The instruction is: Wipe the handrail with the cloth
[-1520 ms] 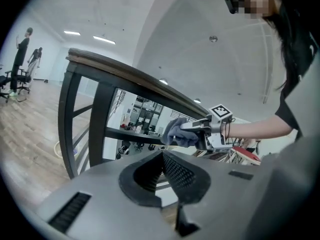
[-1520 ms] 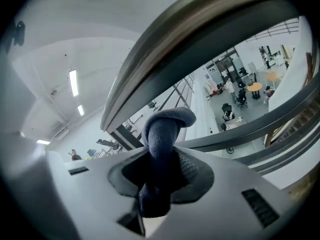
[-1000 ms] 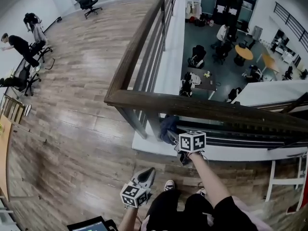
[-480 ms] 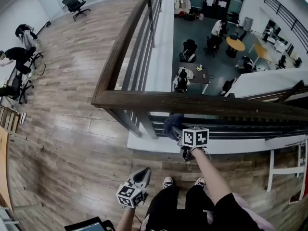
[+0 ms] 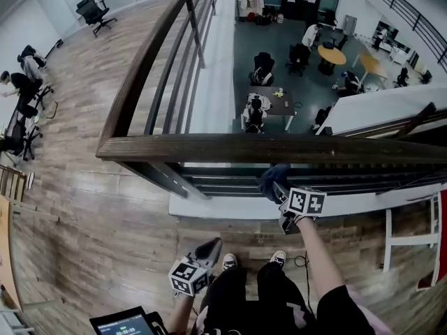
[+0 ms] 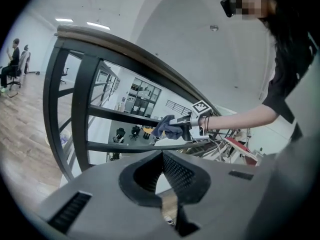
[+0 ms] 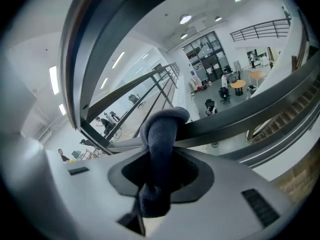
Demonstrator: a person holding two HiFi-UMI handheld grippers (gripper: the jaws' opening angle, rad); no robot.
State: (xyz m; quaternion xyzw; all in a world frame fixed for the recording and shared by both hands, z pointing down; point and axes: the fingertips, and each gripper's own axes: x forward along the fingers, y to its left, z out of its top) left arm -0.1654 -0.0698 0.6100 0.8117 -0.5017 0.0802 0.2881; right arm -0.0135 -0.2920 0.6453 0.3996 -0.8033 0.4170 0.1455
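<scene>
Blue cloth (image 7: 162, 126) in right gripper (image 7: 159, 159), near handrail (image 5: 279, 149)

Pretty clearly an open-plan office: a wood-floored mezzanine (image 5: 91, 187) is edged by a handrail (image 5: 279, 147), and a desk (image 5: 279, 103) and office chairs (image 5: 263, 65) are seen downstairs.

Honestly no text I can read anywhere. The little screen (image 5: 129, 324) down by my legs shows digits, but they're too blurry to make out.
</scene>
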